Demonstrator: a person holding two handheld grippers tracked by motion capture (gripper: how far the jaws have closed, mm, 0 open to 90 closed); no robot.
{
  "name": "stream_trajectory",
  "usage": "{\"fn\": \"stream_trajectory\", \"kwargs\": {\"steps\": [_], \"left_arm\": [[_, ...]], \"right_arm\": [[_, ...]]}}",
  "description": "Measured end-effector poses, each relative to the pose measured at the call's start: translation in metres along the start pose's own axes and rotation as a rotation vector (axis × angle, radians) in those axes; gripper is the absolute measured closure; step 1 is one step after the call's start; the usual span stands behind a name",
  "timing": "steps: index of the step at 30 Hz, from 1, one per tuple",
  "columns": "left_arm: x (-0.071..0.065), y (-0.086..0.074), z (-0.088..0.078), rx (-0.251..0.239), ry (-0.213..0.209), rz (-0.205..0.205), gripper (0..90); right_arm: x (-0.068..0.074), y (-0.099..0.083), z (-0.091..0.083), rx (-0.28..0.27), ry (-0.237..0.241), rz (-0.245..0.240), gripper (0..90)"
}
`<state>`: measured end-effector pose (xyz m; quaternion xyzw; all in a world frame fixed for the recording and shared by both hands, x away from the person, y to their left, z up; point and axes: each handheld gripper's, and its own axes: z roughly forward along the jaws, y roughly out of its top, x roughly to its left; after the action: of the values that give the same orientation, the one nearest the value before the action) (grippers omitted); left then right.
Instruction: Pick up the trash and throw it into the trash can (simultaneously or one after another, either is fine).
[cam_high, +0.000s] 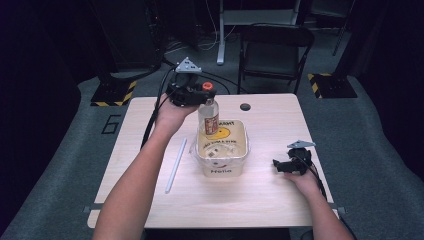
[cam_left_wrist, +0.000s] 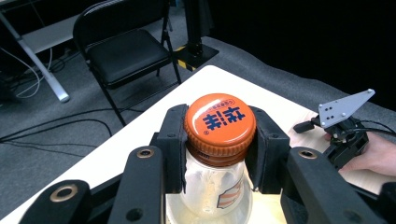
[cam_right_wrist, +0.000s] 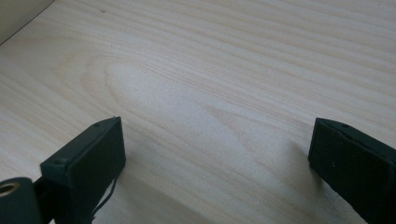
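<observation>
I am clamping my left fingers (cam_left_wrist: 220, 154) on the bottle (cam_left_wrist: 217, 186) below its cap (cam_left_wrist: 220, 122), holding it upright over the tub (cam_high: 243, 156), while my right fingers (cam_right_wrist: 219, 172) are resting released on the desk (cam_right_wrist: 233, 70).

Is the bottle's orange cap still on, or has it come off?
On. The orange cap sits on the neck of the bottle, clamped between the left gripper's jaws; the bottle stands upright in the tub.

We see the left gripper (cam_high: 197, 96) clamped on a bottle (cam_high: 208, 116) over the tub (cam_high: 221, 171). The right gripper (cam_high: 280, 165) rests on the table (cam_high: 270, 200).
</observation>
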<state>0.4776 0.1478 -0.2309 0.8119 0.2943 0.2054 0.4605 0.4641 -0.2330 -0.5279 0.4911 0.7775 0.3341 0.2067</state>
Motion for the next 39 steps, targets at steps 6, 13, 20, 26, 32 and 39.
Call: {"fn": "stream_trajectory", "kwargs": {"steps": [6,13,20,26,32,39], "left_arm": [[-0.003,-0.003,0.008,0.005,-0.007,0.009,62.6],[-0.004,-0.012,0.019,0.024,-0.009,0.011,62.6],[-0.002,-0.026,0.03,0.035,-0.015,-0.005,62.6],[0.002,-0.038,0.035,0.038,-0.01,-0.015,62.6],[0.005,-0.05,0.04,0.041,-0.006,-0.032,62.6],[0.006,-0.062,0.049,0.045,-0.002,-0.055,62.6]], "right_arm": [[0.0,0.0,0.0,0.001,0.001,-0.002,3.0],[0.0,0.0,0.0,-0.001,0.001,-0.004,3.0],[0.0,0.0,0.0,0.0,0.001,-0.004,3.0],[0.0,0.0,0.0,0.0,0.001,-0.004,3.0],[0.0,0.0,0.0,0.001,0.001,-0.003,3.0],[0.0,0.0,0.0,0.001,0.001,-0.003,3.0]]}}
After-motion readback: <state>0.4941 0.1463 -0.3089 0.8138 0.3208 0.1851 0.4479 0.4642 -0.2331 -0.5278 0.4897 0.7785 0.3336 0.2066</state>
